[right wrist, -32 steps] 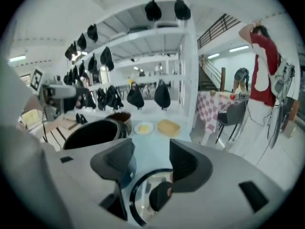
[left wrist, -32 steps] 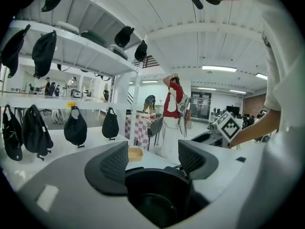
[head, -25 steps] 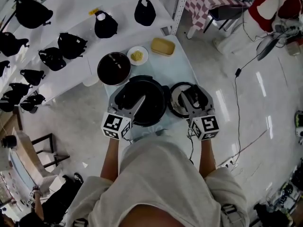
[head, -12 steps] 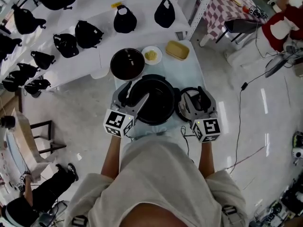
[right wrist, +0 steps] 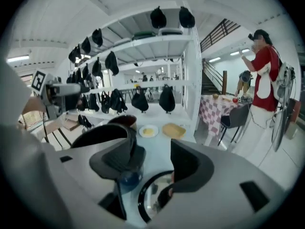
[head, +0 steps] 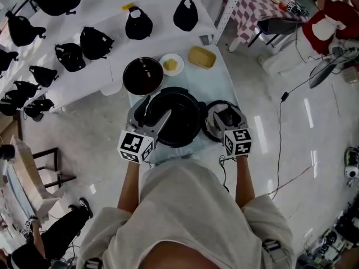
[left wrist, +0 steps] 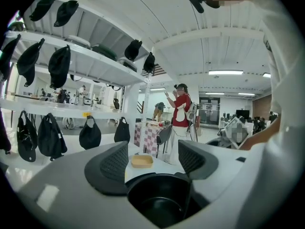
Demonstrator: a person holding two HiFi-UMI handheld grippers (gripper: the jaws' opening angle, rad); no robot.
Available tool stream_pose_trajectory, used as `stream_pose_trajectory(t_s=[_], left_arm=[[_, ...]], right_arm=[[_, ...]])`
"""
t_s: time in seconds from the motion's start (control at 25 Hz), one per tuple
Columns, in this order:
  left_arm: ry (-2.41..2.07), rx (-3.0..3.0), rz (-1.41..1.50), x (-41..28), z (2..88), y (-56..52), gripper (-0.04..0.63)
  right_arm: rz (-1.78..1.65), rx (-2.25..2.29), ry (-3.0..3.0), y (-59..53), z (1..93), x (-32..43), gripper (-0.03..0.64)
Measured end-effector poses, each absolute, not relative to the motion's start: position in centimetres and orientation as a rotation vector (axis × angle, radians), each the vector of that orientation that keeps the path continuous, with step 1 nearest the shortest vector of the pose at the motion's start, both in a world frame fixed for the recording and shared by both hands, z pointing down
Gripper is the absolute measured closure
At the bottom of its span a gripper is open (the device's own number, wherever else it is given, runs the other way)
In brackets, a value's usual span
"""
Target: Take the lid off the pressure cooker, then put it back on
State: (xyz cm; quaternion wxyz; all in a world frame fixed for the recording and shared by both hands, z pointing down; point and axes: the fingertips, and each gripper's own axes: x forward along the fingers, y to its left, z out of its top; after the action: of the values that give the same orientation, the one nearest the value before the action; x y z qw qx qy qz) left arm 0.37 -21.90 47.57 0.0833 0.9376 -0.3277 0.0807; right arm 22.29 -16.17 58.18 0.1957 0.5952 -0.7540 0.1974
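Claws, two: left claw (head: pixel 152 114) open over one pressure cooker (head: pixel 182 123); right claw (head: pixel 227 116) just opening, one lid (head: pixel 208 129) below, ungripped.

The right tongs (head: pixel 229 112), jaws just opening wider and gripping nothing, hide the lid's (head: pixel 209 123) middle from above, the left tongs (head: pixel 154 111) cover the cooker's (head: pixel 182 119) near rim, and the plate's (head: pixel 178 69) yellow food is too small to tell.

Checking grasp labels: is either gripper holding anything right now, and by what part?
Nothing held: left gripper open over the black cooker pot; right gripper, jaws just opening, grips nothing above the round black-rimmed lid.
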Motion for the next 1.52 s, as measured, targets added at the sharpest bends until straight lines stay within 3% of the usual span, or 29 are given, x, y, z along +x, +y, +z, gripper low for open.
stream_pose_trajectory(t_s=[0.28,0.64,1.24,1.52], left_arm=[[-0.968,2.796,0.265,0.9,48.0,-21.8,0.284],[-1.032,2.764,0.312,-0.4,48.6,-21.6,0.284],[-1.038,2.745,0.325,-0.7,49.1,-21.7,0.284],[-1.018,2.744,0.313,-0.6,49.2,-22.1,0.284]], right_arm=[[0.877,1.424,-1.814,-13.4,72.3,26.8,0.33],[1.036,1.217,-1.558,-12.4,80.9,29.2,0.326],[1.047,1.119,-1.506,-12.2,81.5,29.1,0.347],[0.995,1.101,-1.588,-10.5,77.2,28.4,0.347]])
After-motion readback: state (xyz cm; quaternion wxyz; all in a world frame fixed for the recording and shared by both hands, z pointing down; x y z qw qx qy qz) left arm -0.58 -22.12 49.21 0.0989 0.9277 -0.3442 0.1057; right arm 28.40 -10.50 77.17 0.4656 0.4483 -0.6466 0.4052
